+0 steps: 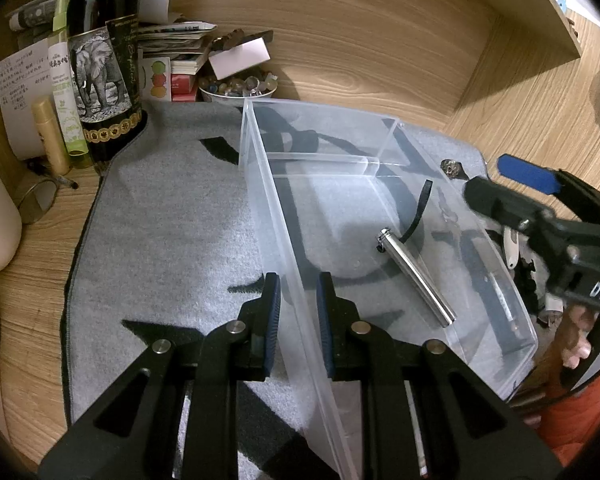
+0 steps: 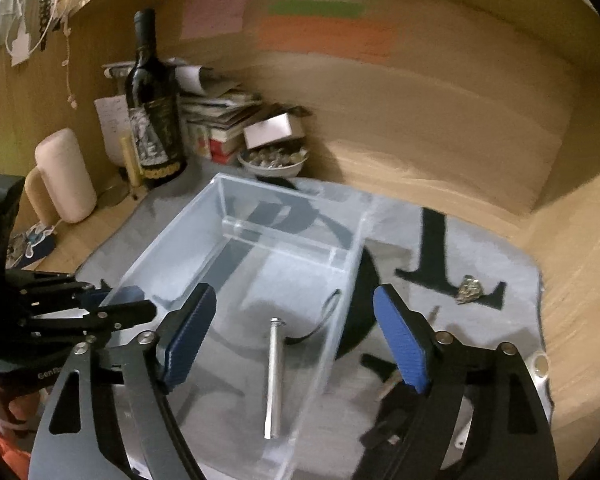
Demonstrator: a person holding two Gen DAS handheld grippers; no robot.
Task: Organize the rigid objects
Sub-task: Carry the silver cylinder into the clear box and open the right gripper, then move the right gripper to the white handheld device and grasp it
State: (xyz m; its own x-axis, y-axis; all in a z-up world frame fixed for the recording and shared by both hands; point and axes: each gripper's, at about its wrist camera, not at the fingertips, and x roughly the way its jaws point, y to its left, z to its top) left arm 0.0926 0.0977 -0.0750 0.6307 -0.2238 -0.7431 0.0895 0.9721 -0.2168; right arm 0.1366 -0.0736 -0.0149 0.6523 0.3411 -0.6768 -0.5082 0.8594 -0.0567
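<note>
A clear plastic box (image 1: 512,308) with a divider sits on a grey mat (image 1: 160,240). A silver metal cylinder (image 1: 418,276) with a black cord lies on the box floor; it also shows in the right wrist view (image 2: 275,376). My left gripper (image 1: 298,308) straddles the box's left wall, jaws narrowly apart around it. My right gripper (image 2: 294,340) is open and empty above the box (image 2: 168,240), seen from the left wrist view at the right (image 1: 496,184). A small metallic trinket (image 2: 469,289) lies on the mat right of the box.
A dark wine bottle (image 1: 100,60), green bottle, tube, papers and a bowl of stones (image 1: 236,88) crowd the back left. A cream mug (image 2: 64,176) stands left. Small items (image 2: 392,396) lie on the mat under my right gripper. Wooden walls enclose the desk.
</note>
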